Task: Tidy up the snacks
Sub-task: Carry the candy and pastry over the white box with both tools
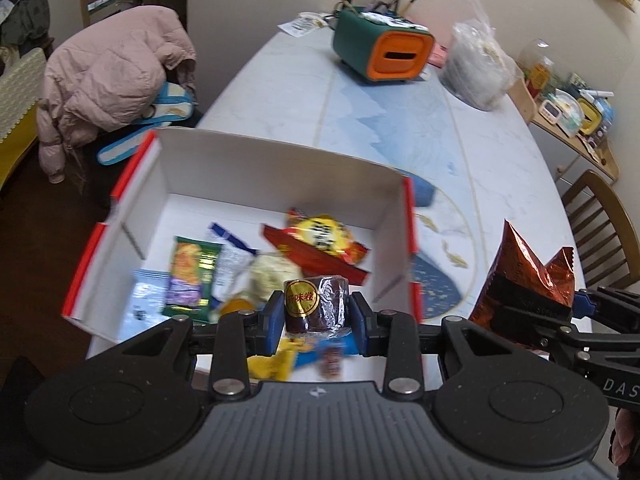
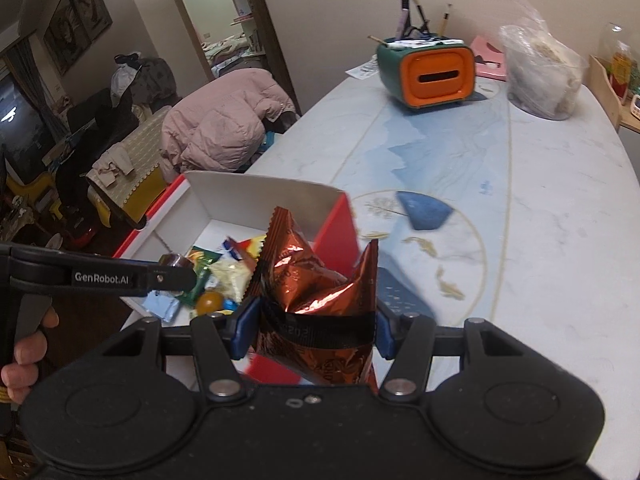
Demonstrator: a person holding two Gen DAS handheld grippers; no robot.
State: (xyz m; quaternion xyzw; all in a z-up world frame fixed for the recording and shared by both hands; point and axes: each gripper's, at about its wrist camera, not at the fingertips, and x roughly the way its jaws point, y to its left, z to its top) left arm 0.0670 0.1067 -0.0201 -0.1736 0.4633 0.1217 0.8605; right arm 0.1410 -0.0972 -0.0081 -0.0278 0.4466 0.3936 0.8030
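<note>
**Copper bag and dark roll held over the box**

Copper foil crumples between the blue pads of the right gripper (image 2: 316, 330): the bag (image 2: 316, 280) is clamped across its black band, its lower end cut off behind the gripper body. The left gripper (image 1: 316, 316) pinches a small dark roll (image 1: 314, 304) with a gold label, jaws narrow around it. Both hang above the near edge of the white box (image 1: 248, 168), whose red outer sides show. Snacks (image 1: 320, 240) inside lie blurred; a green packet, a yellow one and a red one can be told, their print unreadable. The near wall is hidden by the grippers. Farther along the table (image 1: 500, 160) stand an orange-fronted holder (image 1: 394, 56) and a cloudy plastic bag (image 1: 478, 68).
</note>
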